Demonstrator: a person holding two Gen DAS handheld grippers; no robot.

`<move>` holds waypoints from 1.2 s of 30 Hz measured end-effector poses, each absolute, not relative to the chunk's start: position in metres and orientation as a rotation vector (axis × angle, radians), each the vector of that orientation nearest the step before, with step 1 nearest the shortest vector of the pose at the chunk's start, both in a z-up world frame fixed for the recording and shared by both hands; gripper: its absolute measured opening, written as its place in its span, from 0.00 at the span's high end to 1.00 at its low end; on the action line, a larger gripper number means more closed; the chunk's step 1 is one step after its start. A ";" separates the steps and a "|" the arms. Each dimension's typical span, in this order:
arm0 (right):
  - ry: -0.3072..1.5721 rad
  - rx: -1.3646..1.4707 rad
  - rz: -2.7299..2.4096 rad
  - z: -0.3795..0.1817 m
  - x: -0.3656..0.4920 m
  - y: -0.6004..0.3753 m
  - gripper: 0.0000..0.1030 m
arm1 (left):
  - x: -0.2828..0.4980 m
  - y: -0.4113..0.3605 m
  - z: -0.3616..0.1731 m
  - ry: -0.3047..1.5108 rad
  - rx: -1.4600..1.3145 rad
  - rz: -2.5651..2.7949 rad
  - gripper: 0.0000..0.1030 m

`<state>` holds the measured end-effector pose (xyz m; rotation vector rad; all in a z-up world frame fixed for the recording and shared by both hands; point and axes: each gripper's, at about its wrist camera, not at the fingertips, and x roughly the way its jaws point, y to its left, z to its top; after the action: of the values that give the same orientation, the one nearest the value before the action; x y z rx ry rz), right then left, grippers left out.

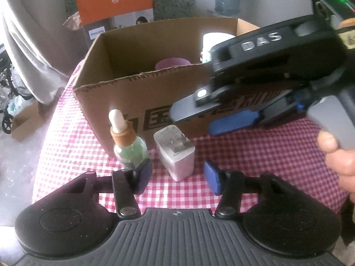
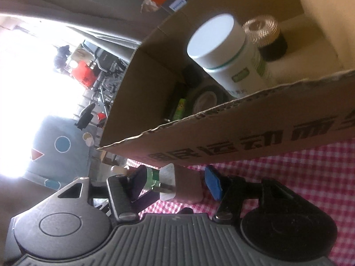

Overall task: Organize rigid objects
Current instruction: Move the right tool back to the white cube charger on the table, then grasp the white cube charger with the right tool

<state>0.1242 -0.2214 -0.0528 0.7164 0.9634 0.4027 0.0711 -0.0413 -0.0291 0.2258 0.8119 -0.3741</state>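
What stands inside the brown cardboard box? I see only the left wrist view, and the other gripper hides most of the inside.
Observer: A white plastic jar with a white lid and a green band stands upright in the brown cardboard box.
Operator: Is anything behind that jar?
Observer: Yes, a black jar with a ribbed golden lid stands next to it, nearer the far wall.
Operator: And on the bottom of the box?
Observer: A dark roll of tape lies flat there, beside a small green item that I cannot identify.
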 end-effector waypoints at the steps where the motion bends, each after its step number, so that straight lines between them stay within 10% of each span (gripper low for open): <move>1: 0.971 0.718 0.402 -0.056 0.127 -0.219 0.43 | 0.073 -0.042 -0.031 0.814 0.227 -0.376 0.51; 11: 1.021 0.744 0.424 -0.072 0.140 -0.208 0.61 | 0.081 -0.041 -0.033 0.834 0.176 -0.420 0.59; 36: 0.989 0.885 0.327 -0.075 0.091 -0.259 0.61 | 0.049 -0.081 -0.030 0.755 0.300 -0.551 0.59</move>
<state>0.0910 -0.2588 -0.0755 0.8852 0.9890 0.3269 0.0492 -0.0811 -0.0298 0.3004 0.7553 -0.5505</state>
